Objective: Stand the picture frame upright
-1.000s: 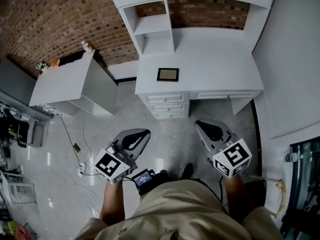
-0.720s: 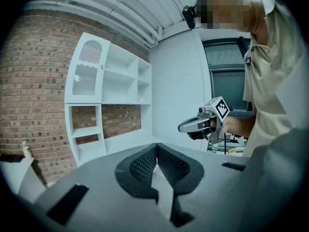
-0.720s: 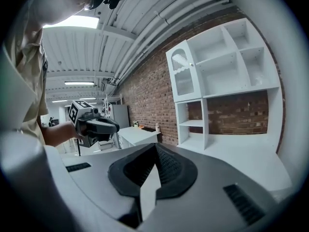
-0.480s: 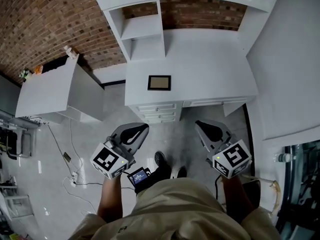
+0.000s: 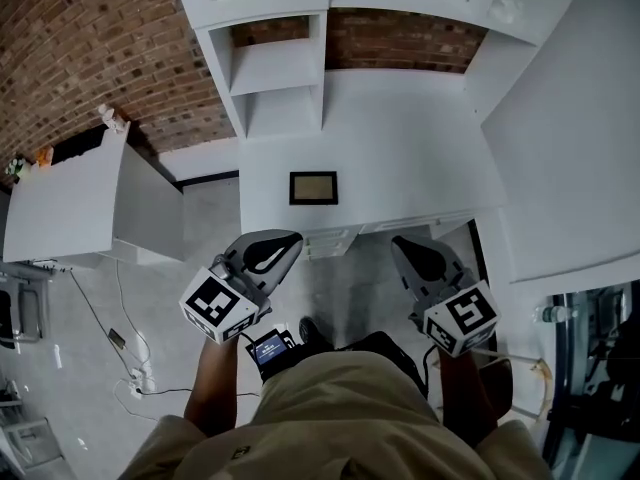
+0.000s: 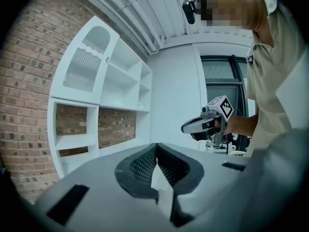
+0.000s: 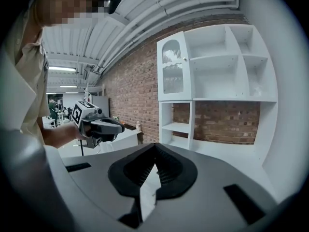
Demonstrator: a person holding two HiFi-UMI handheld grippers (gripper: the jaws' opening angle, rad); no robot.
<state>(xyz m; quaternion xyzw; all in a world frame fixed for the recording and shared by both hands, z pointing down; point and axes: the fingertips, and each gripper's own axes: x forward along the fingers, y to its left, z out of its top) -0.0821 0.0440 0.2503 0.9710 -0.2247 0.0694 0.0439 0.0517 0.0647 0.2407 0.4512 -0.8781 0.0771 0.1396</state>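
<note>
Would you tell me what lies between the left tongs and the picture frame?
Head view: only bare desk and its front edge lie between the left tongs and the picture frame.

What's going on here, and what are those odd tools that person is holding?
A person stands facing a white desk with a two-jaw claw in each hand. The left claw and the right claw are both shut and empty, and neither touches anything. The picture frame lies flat on the desk, not yet stood upright.
</note>
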